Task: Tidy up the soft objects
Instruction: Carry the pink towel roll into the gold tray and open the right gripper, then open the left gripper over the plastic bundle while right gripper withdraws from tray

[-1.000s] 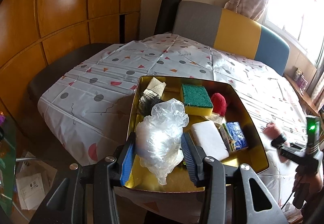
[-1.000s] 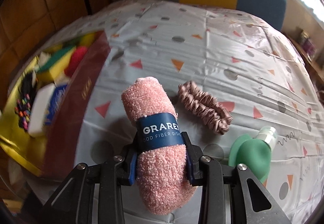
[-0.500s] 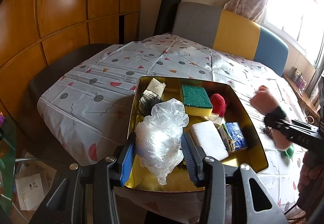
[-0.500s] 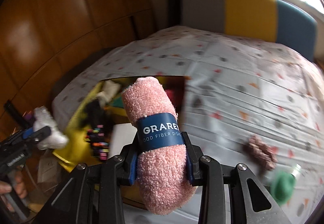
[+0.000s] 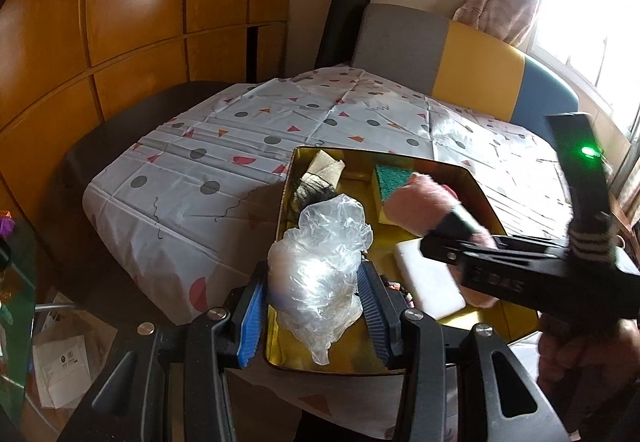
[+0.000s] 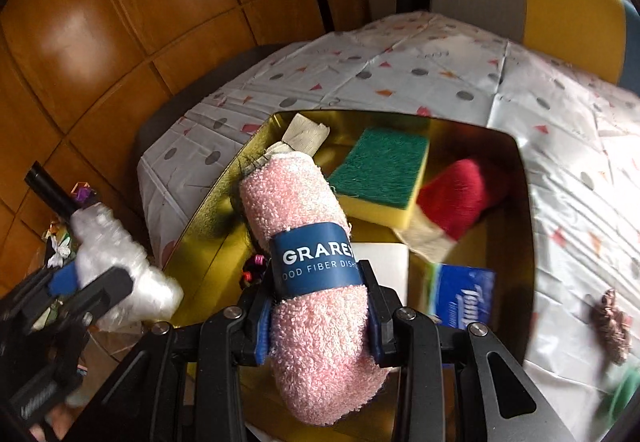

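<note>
My left gripper point(image 5: 314, 310) is shut on a crumpled clear plastic bag point(image 5: 320, 258) above the near left corner of the gold tin box point(image 5: 284, 226). My right gripper point(image 6: 318, 312) is shut on a rolled pink dishcloth point(image 6: 304, 210) with a blue paper band, held over the box point(image 6: 208, 210). In the left wrist view the dishcloth point(image 5: 416, 206) hovers over the box's middle. Inside lie a green and yellow sponge point(image 6: 380, 170), a red soft item point(image 6: 460, 198), a white block point(image 5: 428, 282) and a blue tissue pack point(image 6: 464, 298).
The box stands on a table under a white cloth with dots and triangles point(image 5: 208, 178). A pink scrunchie point(image 6: 610, 322) and a green item point(image 6: 624, 390) lie on the cloth right of the box. A grey, yellow and blue sofa back point(image 5: 460, 58) stands behind.
My right gripper has swung left with the pink dishcloth, from over the bare cloth beside the scrunchie to above the box. My left gripper has held still with the plastic bag.
</note>
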`<state>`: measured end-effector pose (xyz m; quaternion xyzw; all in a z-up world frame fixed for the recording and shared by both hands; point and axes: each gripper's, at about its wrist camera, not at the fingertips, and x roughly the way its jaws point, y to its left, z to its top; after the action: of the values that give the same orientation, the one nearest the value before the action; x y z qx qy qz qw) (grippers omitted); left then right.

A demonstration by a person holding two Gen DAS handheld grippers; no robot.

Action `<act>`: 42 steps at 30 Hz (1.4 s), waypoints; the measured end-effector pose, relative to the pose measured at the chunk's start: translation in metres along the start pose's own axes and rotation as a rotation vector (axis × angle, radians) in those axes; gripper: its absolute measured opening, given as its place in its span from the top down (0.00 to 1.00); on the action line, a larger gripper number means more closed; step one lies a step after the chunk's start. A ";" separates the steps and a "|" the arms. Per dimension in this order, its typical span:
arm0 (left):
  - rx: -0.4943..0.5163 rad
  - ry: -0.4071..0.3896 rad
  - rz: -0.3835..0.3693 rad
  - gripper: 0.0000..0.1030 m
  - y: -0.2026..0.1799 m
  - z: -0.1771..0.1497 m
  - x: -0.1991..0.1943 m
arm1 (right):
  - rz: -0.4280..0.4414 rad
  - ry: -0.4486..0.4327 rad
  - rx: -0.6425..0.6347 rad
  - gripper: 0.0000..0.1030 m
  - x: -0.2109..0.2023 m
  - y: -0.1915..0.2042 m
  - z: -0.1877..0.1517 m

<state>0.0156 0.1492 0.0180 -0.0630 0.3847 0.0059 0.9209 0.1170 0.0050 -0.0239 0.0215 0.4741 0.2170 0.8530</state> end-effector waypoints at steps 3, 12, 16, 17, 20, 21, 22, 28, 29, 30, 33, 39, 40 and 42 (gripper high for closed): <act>-0.007 0.000 0.006 0.57 0.004 0.000 0.000 | 0.003 0.027 0.017 0.65 0.017 0.004 0.007; -0.023 0.010 0.019 0.57 0.012 -0.003 0.002 | -0.072 0.134 -0.019 0.65 0.075 0.021 0.015; -0.028 0.017 0.021 0.57 0.014 -0.003 0.005 | -0.070 0.136 -0.017 0.64 0.077 0.021 0.013; -0.030 0.019 0.020 0.57 0.015 -0.004 0.005 | -0.075 0.137 -0.023 0.64 0.076 0.021 0.012; -0.027 0.020 0.018 0.57 0.014 -0.005 0.005 | -0.088 0.148 -0.023 0.64 0.078 0.019 0.010; -0.026 0.021 0.017 0.57 0.013 -0.005 0.005 | -0.090 0.155 -0.012 0.63 0.079 0.017 0.009; -0.024 0.021 0.016 0.57 0.012 -0.005 0.005 | -0.088 0.161 0.002 0.63 0.080 0.015 0.009; -0.020 0.026 0.029 0.57 0.012 -0.005 0.004 | -0.088 0.136 0.028 0.43 0.072 0.009 0.009; -0.023 0.028 0.030 0.57 0.012 -0.006 0.004 | -0.086 0.128 0.031 0.39 0.070 0.009 0.009; -0.025 0.030 0.030 0.57 0.013 -0.006 0.004 | -0.078 0.117 0.035 0.36 0.067 0.009 0.009; -0.022 0.030 0.033 0.57 0.012 -0.007 0.004 | -0.077 0.076 0.034 0.34 0.054 0.008 0.009; -0.019 0.029 0.031 0.57 0.009 -0.009 0.003 | -0.077 -0.005 0.003 0.34 0.026 0.010 0.006; -0.019 0.030 0.030 0.57 0.009 -0.009 0.003 | -0.069 -0.015 -0.003 0.34 0.020 0.011 0.004; -0.019 0.033 0.030 0.57 0.008 -0.009 0.005 | -0.063 -0.021 -0.019 0.37 0.013 0.011 -0.002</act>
<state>0.0117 0.1560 0.0072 -0.0660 0.4007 0.0224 0.9136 0.1171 0.0201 -0.0331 0.0007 0.4634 0.1945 0.8646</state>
